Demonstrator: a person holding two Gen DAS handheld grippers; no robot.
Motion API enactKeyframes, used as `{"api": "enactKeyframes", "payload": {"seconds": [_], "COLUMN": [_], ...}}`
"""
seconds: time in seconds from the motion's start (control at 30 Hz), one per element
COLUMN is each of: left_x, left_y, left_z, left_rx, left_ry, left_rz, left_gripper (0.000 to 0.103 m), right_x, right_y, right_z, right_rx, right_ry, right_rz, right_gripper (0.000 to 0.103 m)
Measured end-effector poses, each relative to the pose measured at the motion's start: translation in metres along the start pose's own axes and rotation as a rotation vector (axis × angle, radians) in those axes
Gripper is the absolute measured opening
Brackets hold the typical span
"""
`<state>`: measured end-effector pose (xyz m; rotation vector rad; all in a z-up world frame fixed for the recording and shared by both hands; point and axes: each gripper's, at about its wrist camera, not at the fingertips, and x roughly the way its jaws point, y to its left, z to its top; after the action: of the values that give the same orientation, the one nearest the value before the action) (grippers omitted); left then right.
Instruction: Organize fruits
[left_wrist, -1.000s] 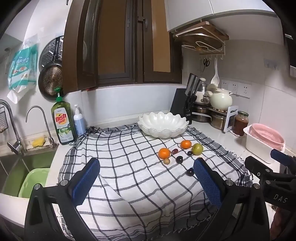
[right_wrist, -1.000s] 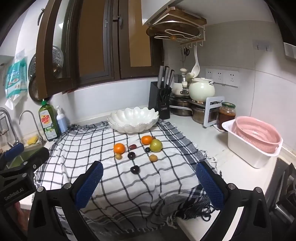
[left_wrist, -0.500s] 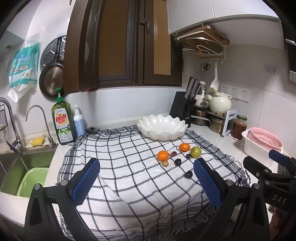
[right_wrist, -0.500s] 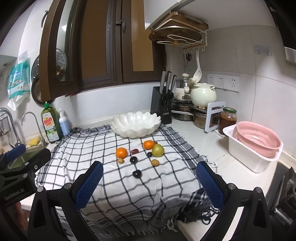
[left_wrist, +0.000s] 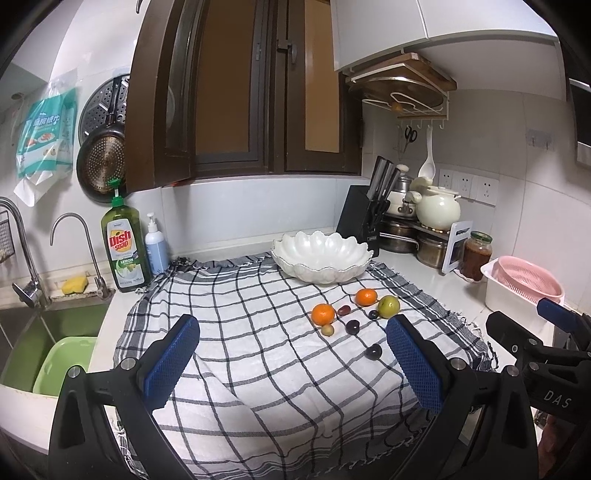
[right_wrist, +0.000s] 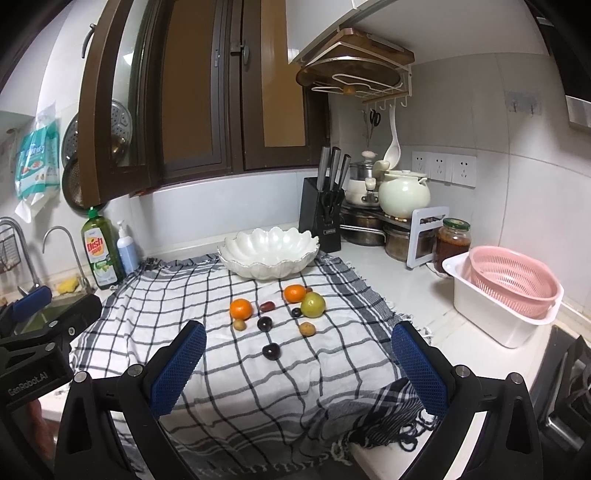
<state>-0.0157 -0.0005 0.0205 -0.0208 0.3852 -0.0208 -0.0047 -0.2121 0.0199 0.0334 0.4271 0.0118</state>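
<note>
Several fruits lie on a checked cloth (right_wrist: 207, 295): two oranges (right_wrist: 241, 308) (right_wrist: 295, 293), a green apple (right_wrist: 313, 304), dark plums (right_wrist: 271, 351) (right_wrist: 265, 323) and small brown fruits (right_wrist: 307, 328). Behind them stands an empty white scalloped bowl (right_wrist: 269, 251), also in the left wrist view (left_wrist: 321, 254). My left gripper (left_wrist: 293, 363) hovers open over the cloth's near edge, left of the fruits (left_wrist: 323, 314). My right gripper (right_wrist: 295, 369) is open too, with nothing between its fingers, just short of the nearest plum.
A sink (left_wrist: 44, 332) with a green tub (left_wrist: 62, 362) lies left, dish soap (left_wrist: 123, 251) beside it. A knife block (right_wrist: 323, 218), pots, a jar (right_wrist: 452, 243) and a pink colander in a white bin (right_wrist: 513, 291) line the right. The counter edge runs near.
Both grippers have risen and drawn back a little, so the fruits and bowl sit slightly farther off and higher in view. Both stay open; no fruit has moved.
</note>
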Motion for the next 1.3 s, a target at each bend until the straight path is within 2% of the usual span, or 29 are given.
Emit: {"api": "enactKeyframes", "payload": {"seconds": [1.3], "left_x": [0.006], "left_y": [-0.01], "left_z": [0.001], "left_rx": [0.034], "left_ry": [-0.007], "left_rz": [-0.03], "left_gripper": [0.103], "right_x": [-0.002], "right_y": [-0.012], "right_z": [0.003], "right_rx": [0.01], "right_ry": [-0.016], "right_rz": [0.004], "right_gripper": [0.102]}}
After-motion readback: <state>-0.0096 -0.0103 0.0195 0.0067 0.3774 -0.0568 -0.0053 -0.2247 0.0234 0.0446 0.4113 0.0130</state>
